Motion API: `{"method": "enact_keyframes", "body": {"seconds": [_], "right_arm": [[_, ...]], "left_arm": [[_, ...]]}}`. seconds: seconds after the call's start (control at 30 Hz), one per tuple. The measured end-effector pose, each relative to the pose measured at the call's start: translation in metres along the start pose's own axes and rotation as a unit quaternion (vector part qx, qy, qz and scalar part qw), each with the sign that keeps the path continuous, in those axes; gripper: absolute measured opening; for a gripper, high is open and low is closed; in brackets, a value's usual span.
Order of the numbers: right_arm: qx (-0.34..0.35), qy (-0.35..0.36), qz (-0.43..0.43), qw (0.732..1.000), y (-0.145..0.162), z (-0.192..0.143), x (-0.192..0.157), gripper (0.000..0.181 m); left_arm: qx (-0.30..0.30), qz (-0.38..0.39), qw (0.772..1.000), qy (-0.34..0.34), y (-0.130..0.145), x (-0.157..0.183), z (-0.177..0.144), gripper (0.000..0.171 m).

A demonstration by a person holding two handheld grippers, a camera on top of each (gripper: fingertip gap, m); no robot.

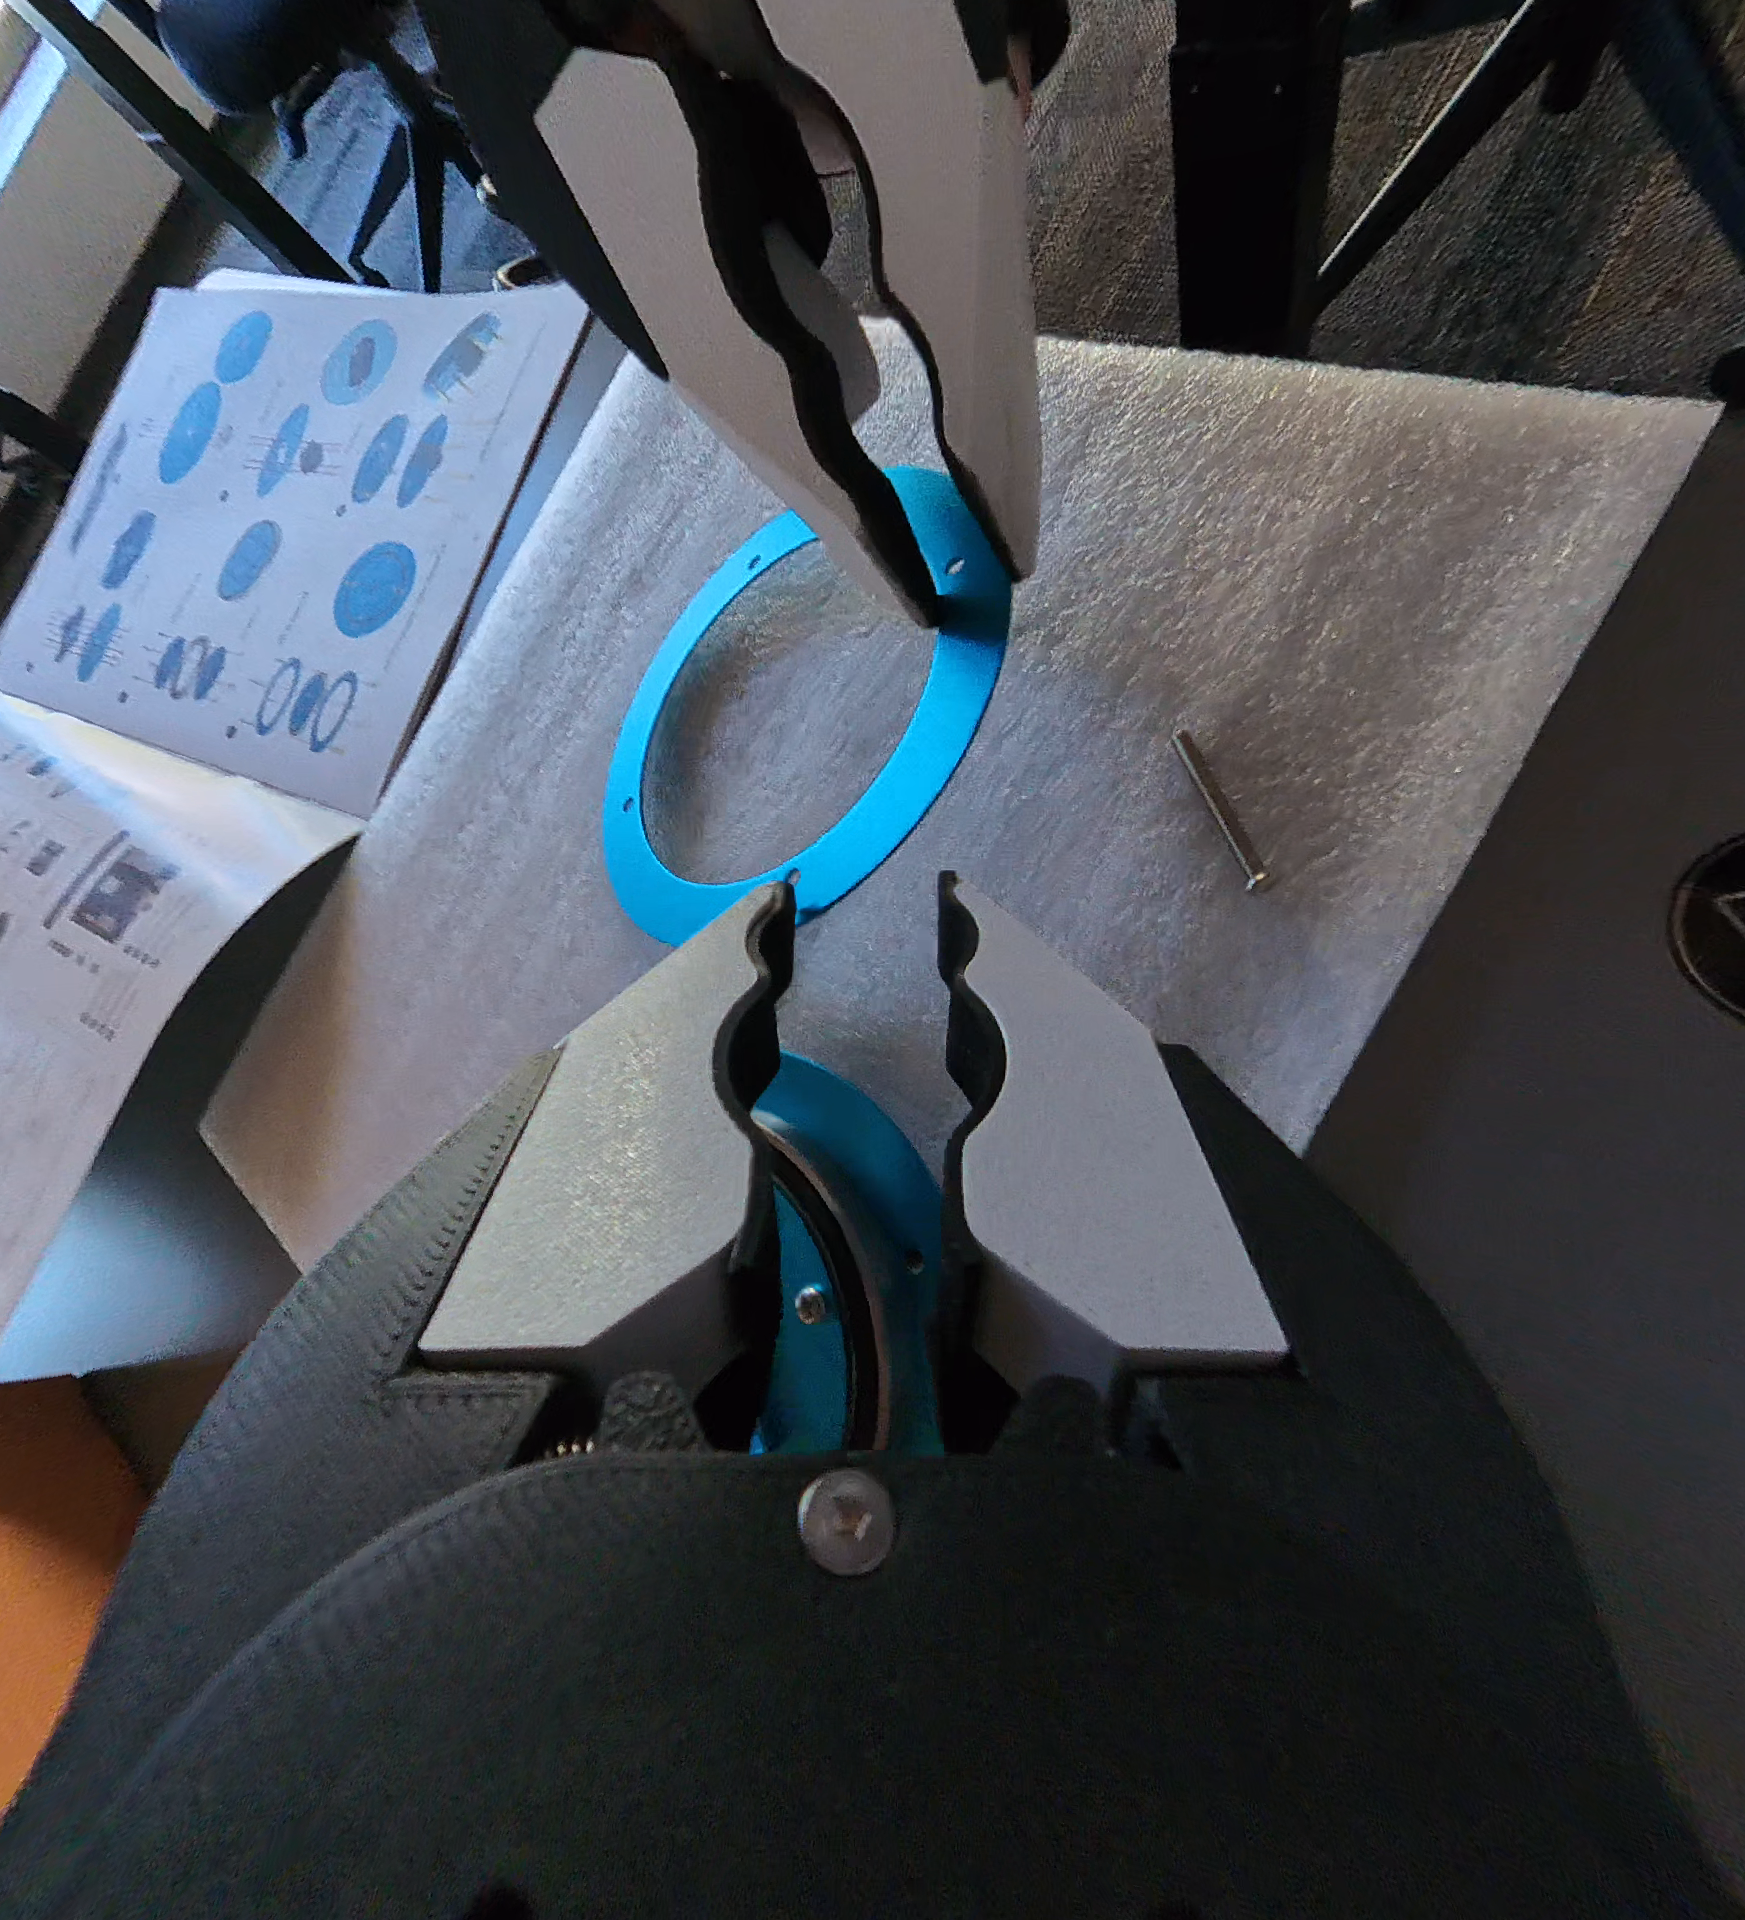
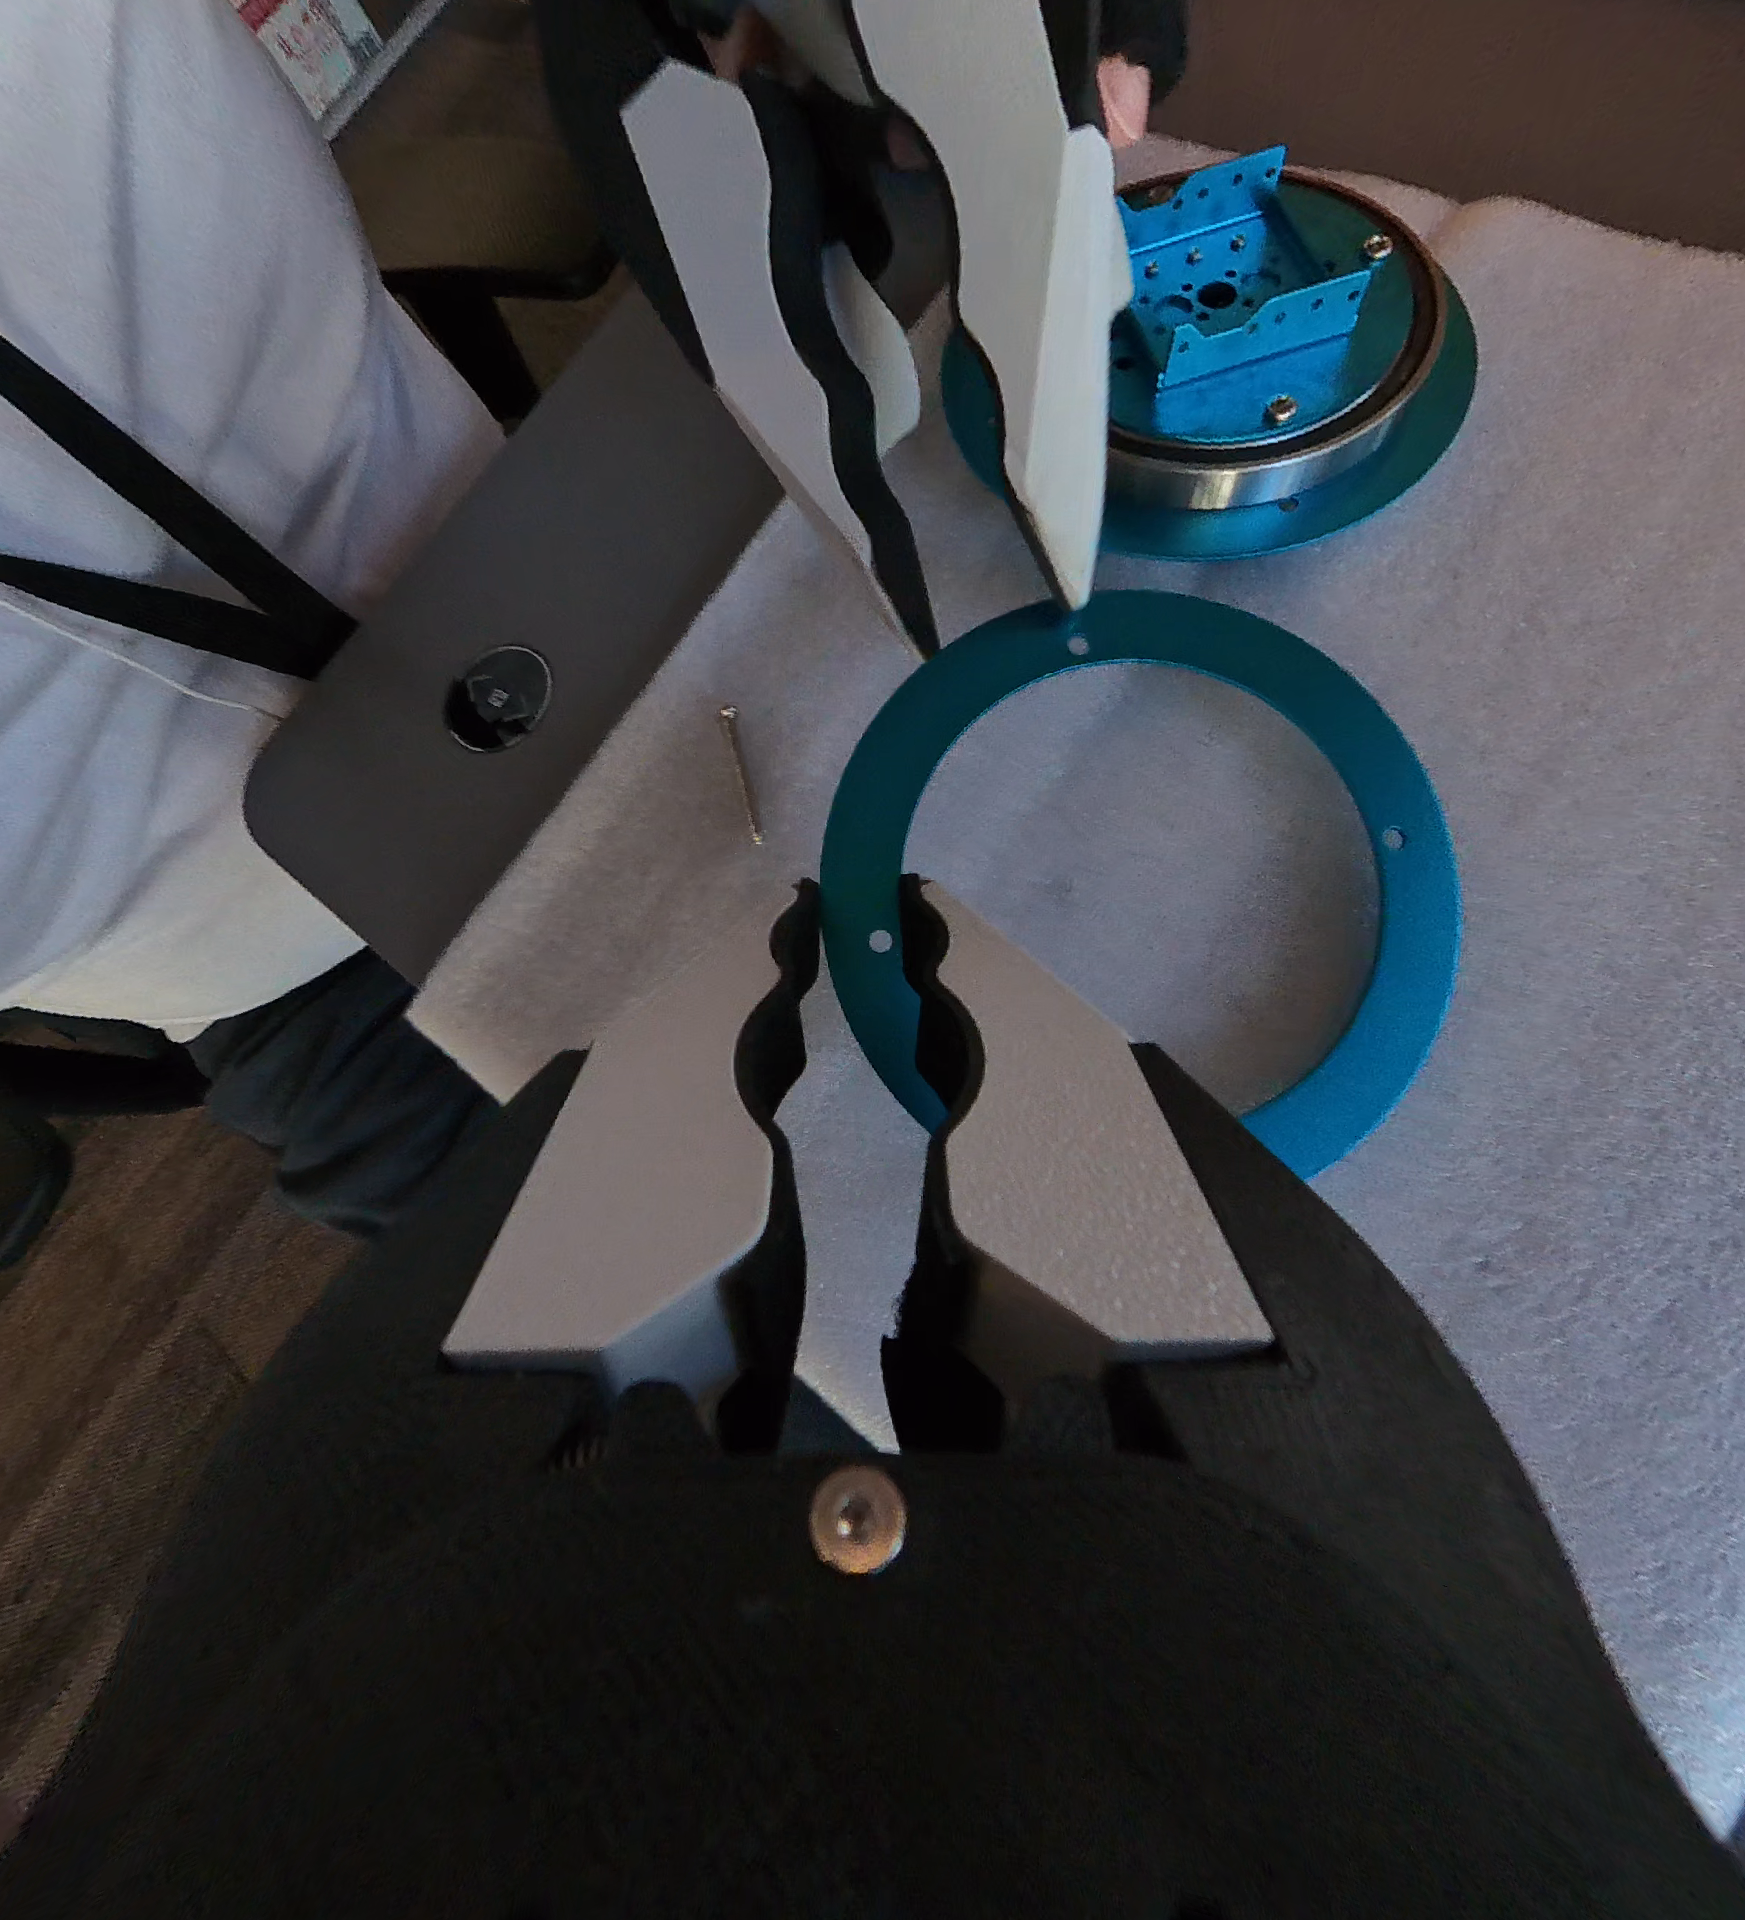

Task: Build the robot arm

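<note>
Straddling the far rim of a flat blue anodised metal ring [image 1: 639, 790], the right hand-held gripper [image 1: 972, 592] reaches in from the top of the left wrist view, while the left hand-held gripper [image 1: 868, 894] hovers at the near rim, jaws part-open and gripping nothing. Seen through their gap is a round blue flanged assembly with a steel bearing [image 1: 847, 1143]. Ring and assembly lie on a white foam sheet [image 1: 1263, 571] spread over the dark grey counter [image 1: 1574, 1351]. A slim steel pin [image 1: 1221, 810] lies apart to the right, and printed instruction sheets [image 1: 255, 520] lie to the left. From the right wrist view, the right hand-held gripper [image 2: 857, 888] has narrowed its jaws to either side of the ring's [image 2: 1408, 904] band, one finger outside and one inside; whether they pinch it cannot be told. Opposite, one fingertip of the left hand-held gripper [image 2: 998, 618] meets the ring's edge. Beyond, the assembly's bearing [image 2: 1252, 488] encircles a blue perforated U-shaped bracket [image 2: 1252, 291], screwed down inside. A person in a white shirt [image 2: 120, 520] stands beside the counter [image 2: 535, 540].
</note>
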State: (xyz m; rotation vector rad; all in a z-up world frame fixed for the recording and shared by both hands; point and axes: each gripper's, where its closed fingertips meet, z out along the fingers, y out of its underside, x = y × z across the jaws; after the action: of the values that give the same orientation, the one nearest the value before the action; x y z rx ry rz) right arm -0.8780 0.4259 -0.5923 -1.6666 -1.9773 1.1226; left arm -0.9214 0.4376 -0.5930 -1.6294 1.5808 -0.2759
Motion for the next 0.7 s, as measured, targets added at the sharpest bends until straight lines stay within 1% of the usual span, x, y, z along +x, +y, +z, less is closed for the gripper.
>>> {"method": "enact_keyframes", "body": {"seconds": [0.1,0.17,0.27,0.5,0.6,0.67,0.7], "right_arm": [[0.008,-0.008,0.007,1.0,-0.003,-0.003,-0.005,0.014],[0.012,-0.016,0.013,1.0,-0.003,-0.004,-0.008,0.014],[0.017,-0.024,0.024,0.999,-0.003,-0.004,-0.009,0.014],[0.052,-0.036,0.033,0.997,-0.007,-0.009,-0.01,0.014],[0.085,-0.012,0.015,0.996,-0.011,-0.014,-0.01,0.016],[0.115,0.033,-0.012,0.993,-0.012,-0.021,-0.008,0.031],[0.127,0.068,-0.032,0.989,-0.01,-0.025,-0.006,0.034]], "left_arm": [[0.004,0.029,1.0,-0.01,-0.003,-0.001,0.005,0.025],[0.004,0.058,0.998,-0.023,-0.006,-0.002,0.006,0.021],[0.004,0.103,0.994,-0.047,-0.01,-0.003,0.007,0.016],[-0.001,0.171,0.982,-0.078,-0.013,-0.004,0.008,0.008],[0.012,0.176,0.98,-0.096,-0.019,-0.007,0.005,0.004],[0.02,0.161,0.982,-0.097,-0.021,-0.01,0.003,0.003],[0.023,0.152,0.984,-0.094,-0.021,-0.012,0.002,0.003]]}}
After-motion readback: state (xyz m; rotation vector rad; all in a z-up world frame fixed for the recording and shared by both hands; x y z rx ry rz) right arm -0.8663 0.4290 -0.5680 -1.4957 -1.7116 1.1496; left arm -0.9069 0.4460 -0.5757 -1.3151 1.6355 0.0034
